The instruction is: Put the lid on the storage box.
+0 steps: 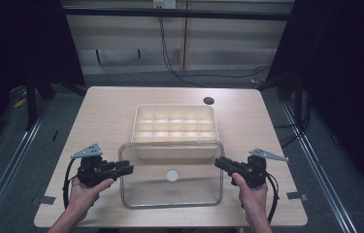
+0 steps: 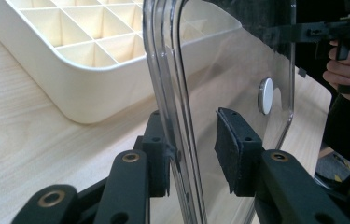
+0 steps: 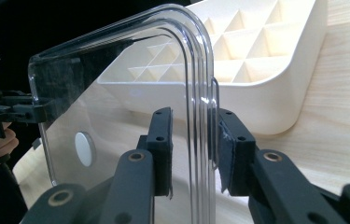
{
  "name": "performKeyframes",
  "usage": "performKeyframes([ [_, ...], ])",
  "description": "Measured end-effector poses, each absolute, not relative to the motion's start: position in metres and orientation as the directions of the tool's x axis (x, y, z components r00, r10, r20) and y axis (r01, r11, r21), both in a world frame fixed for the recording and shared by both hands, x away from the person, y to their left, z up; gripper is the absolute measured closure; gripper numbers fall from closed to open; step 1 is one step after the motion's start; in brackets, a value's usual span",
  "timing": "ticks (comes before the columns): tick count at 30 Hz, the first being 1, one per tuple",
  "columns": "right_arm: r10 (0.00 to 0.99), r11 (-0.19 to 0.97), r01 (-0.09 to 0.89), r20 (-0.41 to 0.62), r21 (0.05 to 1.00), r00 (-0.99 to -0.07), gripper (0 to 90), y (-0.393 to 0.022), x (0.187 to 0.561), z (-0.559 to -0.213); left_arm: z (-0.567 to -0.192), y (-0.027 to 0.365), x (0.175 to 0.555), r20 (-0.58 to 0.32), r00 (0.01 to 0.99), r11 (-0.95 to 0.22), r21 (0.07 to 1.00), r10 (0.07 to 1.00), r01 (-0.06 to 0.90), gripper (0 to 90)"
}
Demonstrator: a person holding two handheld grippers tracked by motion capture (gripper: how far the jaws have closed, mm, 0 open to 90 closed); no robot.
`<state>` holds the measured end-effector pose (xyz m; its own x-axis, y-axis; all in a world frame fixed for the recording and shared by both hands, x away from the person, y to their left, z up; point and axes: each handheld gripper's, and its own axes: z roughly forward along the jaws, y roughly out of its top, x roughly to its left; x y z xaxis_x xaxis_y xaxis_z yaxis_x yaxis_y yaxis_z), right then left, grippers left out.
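The clear lid [image 1: 171, 175] is held at its two short ends, its long axis running across the table from left to right and its flat face level. The left gripper [image 1: 127, 169] has its jaws astride the lid's left rim: in the left gripper view one pad [image 2: 159, 156] presses the rim while the other pad [image 2: 234, 149] stands a little off it, so whether the grip is firm I cannot tell. The right gripper [image 1: 220, 163] pinches the right rim, its pads [image 3: 162, 149] close on both sides of the edge. A round white disc [image 1: 172, 175] sits at the lid's middle (it shows through the plastic). The lid's far edge overlaps the near wall of the cream divided tray [image 1: 174, 125] on the wooden table [image 1: 102, 111].
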<state>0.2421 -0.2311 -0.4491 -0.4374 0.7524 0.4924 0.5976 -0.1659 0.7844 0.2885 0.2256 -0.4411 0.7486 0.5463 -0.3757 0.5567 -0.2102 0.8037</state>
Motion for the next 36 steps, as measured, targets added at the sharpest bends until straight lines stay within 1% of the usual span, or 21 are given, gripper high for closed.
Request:
performKeyframes([
  [5,0.763,-0.163,0.585,0.477,0.795,-0.436,69.3,-0.233,0.242,-0.442,-0.436,0.223,0.291,-0.354,0.754,-0.212,0.815,0.554,0.539,66.9],
  [10,0.766,-0.165,0.592,0.481,0.789,-0.427,69.0,-0.232,0.244,-0.442,-0.435,0.223,0.292,-0.364,0.745,-0.2,0.813,0.559,0.547,66.8],
  [14,0.762,-0.161,0.588,0.478,0.793,-0.436,69.0,-0.232,0.245,-0.439,-0.429,0.224,0.293,-0.365,0.748,-0.189,0.82,0.554,0.54,67.2],
  [17,0.762,-0.163,0.577,0.474,0.8,-0.441,68.9,-0.231,0.247,-0.433,-0.422,0.225,0.295,-0.354,0.754,-0.183,0.831,0.553,0.525,67.3],
  [21,0.765,-0.165,0.56,0.463,0.812,-0.447,68.8,-0.232,0.25,-0.426,-0.418,0.225,0.298,-0.364,0.75,-0.175,0.829,0.553,0.531,67.4],
  [36,0.761,-0.173,0.538,0.459,0.825,-0.459,69.0,-0.234,0.263,-0.41,-0.401,0.223,0.308,-0.354,0.756,-0.146,0.851,0.551,0.505,67.9],
])
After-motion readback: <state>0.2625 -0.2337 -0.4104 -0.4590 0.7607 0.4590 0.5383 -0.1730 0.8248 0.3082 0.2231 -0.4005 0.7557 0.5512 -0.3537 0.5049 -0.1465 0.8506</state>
